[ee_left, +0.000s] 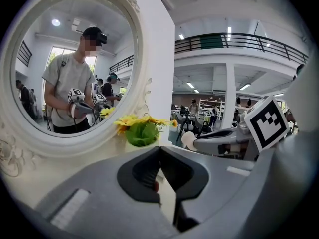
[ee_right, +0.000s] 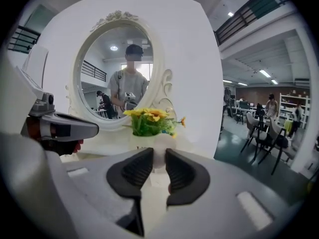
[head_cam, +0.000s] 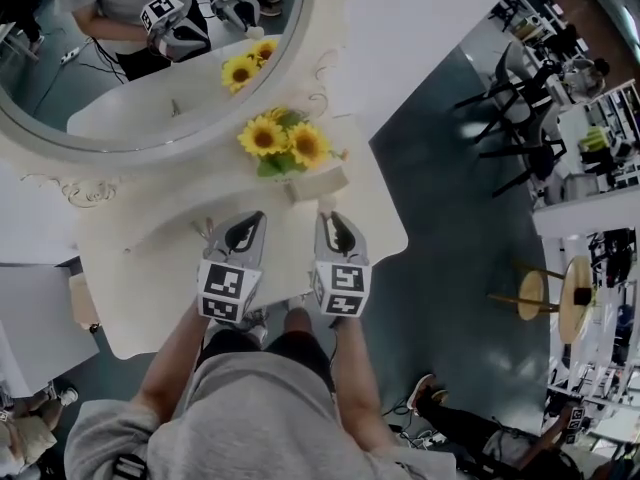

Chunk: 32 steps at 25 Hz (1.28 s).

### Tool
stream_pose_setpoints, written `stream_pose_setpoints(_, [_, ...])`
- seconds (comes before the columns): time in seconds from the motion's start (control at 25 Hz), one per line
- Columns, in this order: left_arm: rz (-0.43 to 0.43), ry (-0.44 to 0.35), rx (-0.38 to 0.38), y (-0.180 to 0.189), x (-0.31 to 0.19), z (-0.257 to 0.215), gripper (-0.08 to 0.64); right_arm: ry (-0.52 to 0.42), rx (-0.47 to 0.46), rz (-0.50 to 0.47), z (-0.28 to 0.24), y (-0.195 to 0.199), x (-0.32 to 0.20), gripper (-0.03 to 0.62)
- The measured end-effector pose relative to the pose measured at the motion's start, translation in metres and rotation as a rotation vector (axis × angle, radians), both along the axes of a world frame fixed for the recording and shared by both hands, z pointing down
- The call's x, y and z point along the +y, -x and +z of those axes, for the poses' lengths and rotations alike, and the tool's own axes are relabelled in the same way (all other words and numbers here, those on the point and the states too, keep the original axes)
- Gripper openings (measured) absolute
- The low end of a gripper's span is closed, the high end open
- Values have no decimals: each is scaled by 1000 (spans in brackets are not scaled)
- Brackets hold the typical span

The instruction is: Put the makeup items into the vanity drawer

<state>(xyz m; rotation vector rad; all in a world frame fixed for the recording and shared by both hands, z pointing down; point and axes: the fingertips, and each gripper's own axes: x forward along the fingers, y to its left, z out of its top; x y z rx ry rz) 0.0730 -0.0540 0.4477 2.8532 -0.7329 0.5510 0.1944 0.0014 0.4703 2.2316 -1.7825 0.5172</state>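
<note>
White vanity table (head_cam: pixel 140 288), sunflower pot (head_cam: pixel 318 181) beside oval mirror (head_cam: pixel 110 78)

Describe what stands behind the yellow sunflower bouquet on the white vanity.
An oval white-framed mirror, reflecting the yellow sunflower bouquet. The white tabletop directly behind the flowers is covered.

no legible txt, labels, brands or nos. in any view, just b/w square marker patterns on cubes of left gripper (head_cam: pixel 250 224) & right gripper (head_cam: pixel 332 225)
</note>
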Motion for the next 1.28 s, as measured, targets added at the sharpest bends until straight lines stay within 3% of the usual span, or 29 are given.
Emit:
stream_pose_setpoints(0.44, [-76,43,-44,-38,-21,33,11,65,-83,-48,48,-42,-33,87])
stream_pose_setpoints(0.88, [-149,93,-102,-44,-33,69,11,125,-151,-71,98,-63,-57,89])
stream_pose_setpoints(1.28, [-172,102,-123,-41,-34,79,11,131,-169,-76,113,-66,-62,120])
